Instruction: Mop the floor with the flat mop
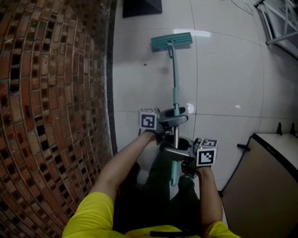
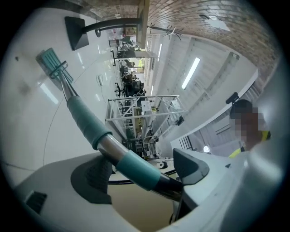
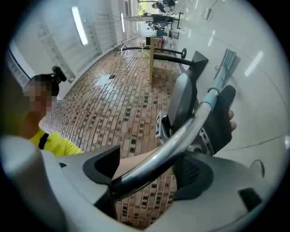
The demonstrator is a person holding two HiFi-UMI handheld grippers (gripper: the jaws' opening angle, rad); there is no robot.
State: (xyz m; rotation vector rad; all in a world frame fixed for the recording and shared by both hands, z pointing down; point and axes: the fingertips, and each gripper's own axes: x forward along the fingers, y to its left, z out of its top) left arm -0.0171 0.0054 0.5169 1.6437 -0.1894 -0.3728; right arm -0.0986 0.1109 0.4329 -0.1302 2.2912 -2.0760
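The flat mop has a teal head point(image 1: 171, 42) lying flat on the white tile floor point(image 1: 223, 74), and its teal and silver handle point(image 1: 175, 88) runs back toward me. My left gripper point(image 1: 170, 122) is shut on the handle higher up the pole. My right gripper point(image 1: 180, 157) is shut on the handle near its end. In the left gripper view the handle point(image 2: 131, 164) crosses between the jaws of the left gripper point(image 2: 142, 174), with the mop head point(image 2: 52, 63) far off. In the right gripper view the silver handle point(image 3: 167, 145) lies across the right gripper point(image 3: 149, 170).
A curved brick-patterned floor area point(image 1: 46, 93) fills the left, edged by a dark strip point(image 1: 111, 93). A dark object point(image 1: 142, 7) sits beyond the mop head. A metal rack point(image 1: 279, 23) stands at the top right, a beige cabinet point(image 1: 267, 186) at the right.
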